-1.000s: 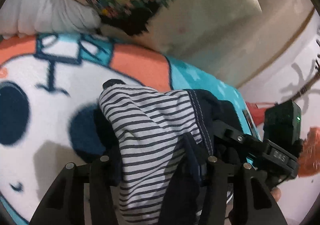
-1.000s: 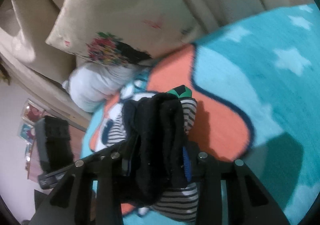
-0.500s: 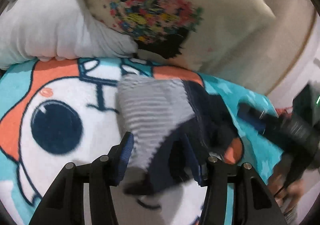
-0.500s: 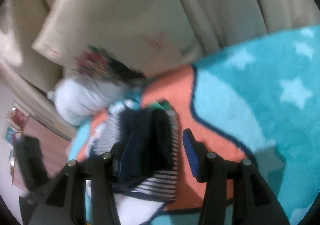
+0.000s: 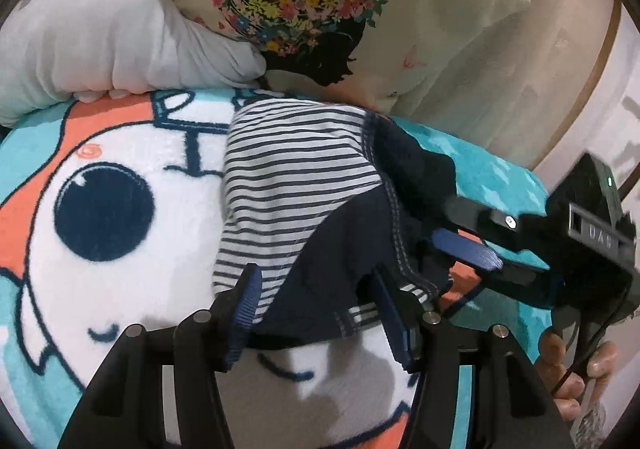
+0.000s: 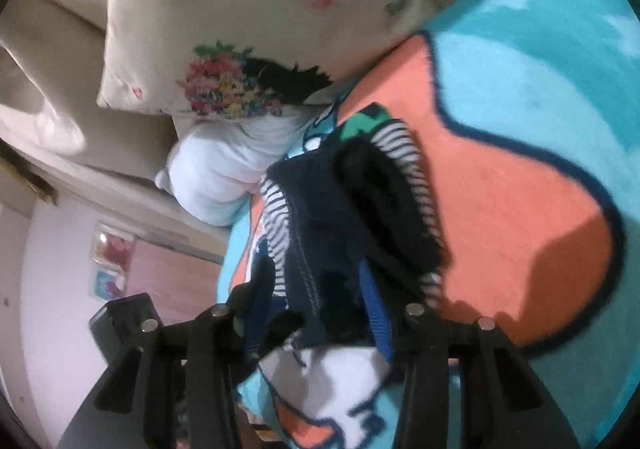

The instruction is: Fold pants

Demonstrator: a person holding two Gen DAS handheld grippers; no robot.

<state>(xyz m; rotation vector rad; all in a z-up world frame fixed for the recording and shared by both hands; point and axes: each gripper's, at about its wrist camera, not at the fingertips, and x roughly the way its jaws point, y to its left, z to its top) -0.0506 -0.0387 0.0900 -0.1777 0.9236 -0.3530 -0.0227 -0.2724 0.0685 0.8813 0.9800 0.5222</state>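
A fleece blanket [image 5: 100, 177] printed with a cartoon face in white, orange and turquoise is spread over the surface. Behind the blanket, a cream cushion [image 5: 400, 21] with a floral print is propped against beige upholstery [image 6: 72, 29]. A white pillow [image 5: 100, 37] is laid beside the cushion, touching it. Beyond the blanket's edge, a pale wall [image 6: 52, 269] with small pictures [image 6: 112, 249] is seen.

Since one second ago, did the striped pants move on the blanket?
Yes. The pants came down from hanging between the left gripper's fingers and now lie on the blanket, their far edge closer to the flowered pillow.
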